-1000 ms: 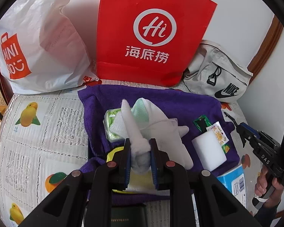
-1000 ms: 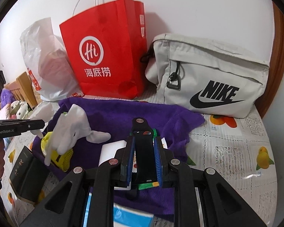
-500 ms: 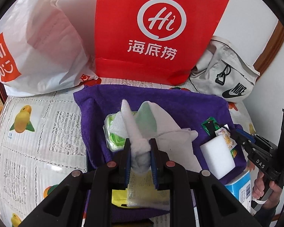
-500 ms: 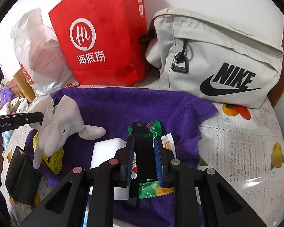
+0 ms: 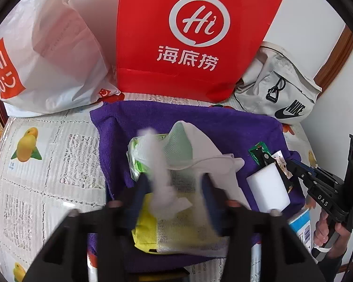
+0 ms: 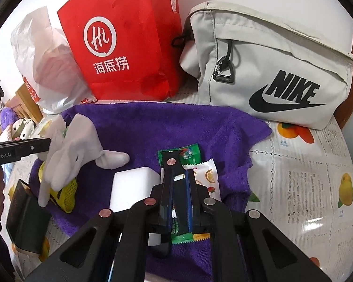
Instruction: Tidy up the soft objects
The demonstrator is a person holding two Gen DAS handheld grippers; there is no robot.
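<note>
From the left wrist, the left gripper is blurred and its jaws are opening. A white soft cloth stands between the two fingers, and the pads do not seem to press on it. It sits on the purple towel, on top of one yellow mesh pouch and beside one green packet. On the right part of the towel lies one white sponge block. Behind the towel stand three bags: one white plastic bag, one red paper bag and one grey Nike bag. The right gripper comes in from the right, above the sponge block.

From the right wrist, the right gripper has its jaws closed on a green snack packet. A second packet, white with orange fruit, lies just beside it. Both lie on the purple towel. On its left side the white soft cloth hangs at the left gripper.
</note>
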